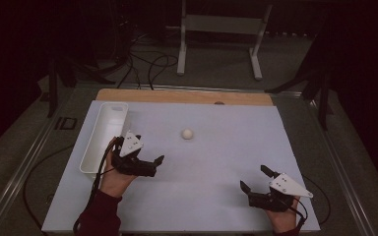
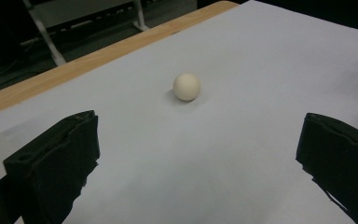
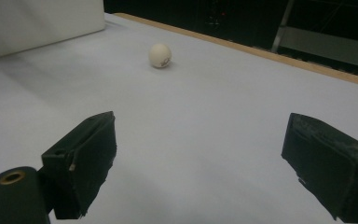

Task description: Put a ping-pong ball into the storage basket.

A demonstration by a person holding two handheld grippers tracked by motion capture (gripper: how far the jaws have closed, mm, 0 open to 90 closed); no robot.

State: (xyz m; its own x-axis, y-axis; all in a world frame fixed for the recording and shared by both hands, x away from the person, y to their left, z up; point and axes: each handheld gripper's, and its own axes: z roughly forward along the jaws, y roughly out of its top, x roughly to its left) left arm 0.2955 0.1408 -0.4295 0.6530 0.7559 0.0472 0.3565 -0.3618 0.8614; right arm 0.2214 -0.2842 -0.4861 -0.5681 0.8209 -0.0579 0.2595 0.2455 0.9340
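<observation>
Small, smooth cream ball (image 1: 187,133) is seen resting on the matte pale-grey table sheet (image 1: 216,162), near the white rectangular plastic tray (image 1: 103,137). Left gripper (image 1: 155,160) and right gripper (image 1: 254,178) are both held apart, clasping nothing.

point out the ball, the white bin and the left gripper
ball (image 1: 187,133), high view, middle of its top
white bin (image 1: 96,147), high view, its right wall
left gripper (image 1: 151,161), high view, midway between its open fingertips
</observation>
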